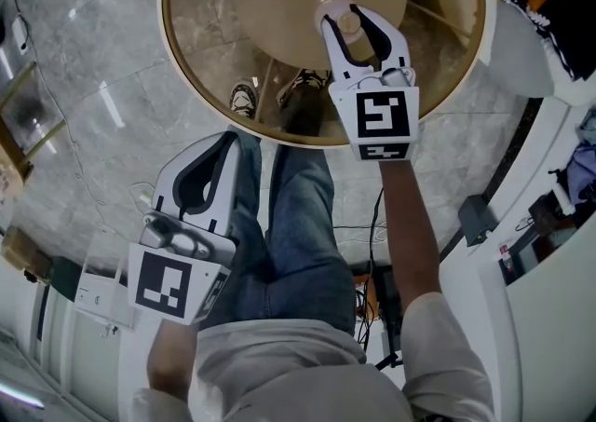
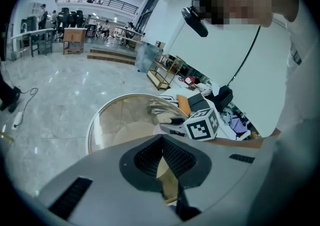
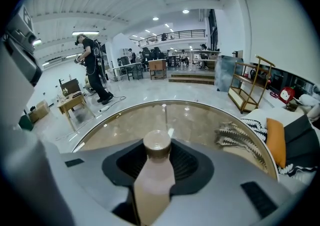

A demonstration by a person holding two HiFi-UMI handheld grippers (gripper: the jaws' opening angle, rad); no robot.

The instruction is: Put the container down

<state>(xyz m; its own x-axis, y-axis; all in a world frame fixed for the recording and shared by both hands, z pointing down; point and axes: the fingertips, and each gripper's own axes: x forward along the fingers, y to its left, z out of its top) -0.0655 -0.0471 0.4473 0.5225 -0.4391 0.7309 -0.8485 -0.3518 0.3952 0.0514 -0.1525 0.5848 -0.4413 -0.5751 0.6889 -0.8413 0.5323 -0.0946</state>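
Note:
The container is a pale bottle [image 3: 155, 180] with a brown cap [image 3: 157, 142], and my right gripper [image 3: 157, 157] is shut on it. In the head view the right gripper [image 1: 346, 21] holds the bottle [image 1: 348, 23] above the middle of a round glass table [image 1: 179, 57] with a gold rim. My left gripper [image 1: 223, 145] hangs low by the person's left leg, outside the table's near edge. Its pads [image 2: 172, 157] meet at the tips with nothing between them. From the left gripper view the right gripper's marker cube [image 2: 202, 124] shows over the table [image 2: 107, 115].
A round tan base [image 1: 279, 1] shows through the glass, with the person's shoes [image 1: 244, 97] under the near rim. A white sofa [image 1: 521, 47] with a striped cushion [image 3: 240, 137] and an orange one [image 3: 276, 147] stands right. Cables [image 1: 368, 290] lie on the marble floor.

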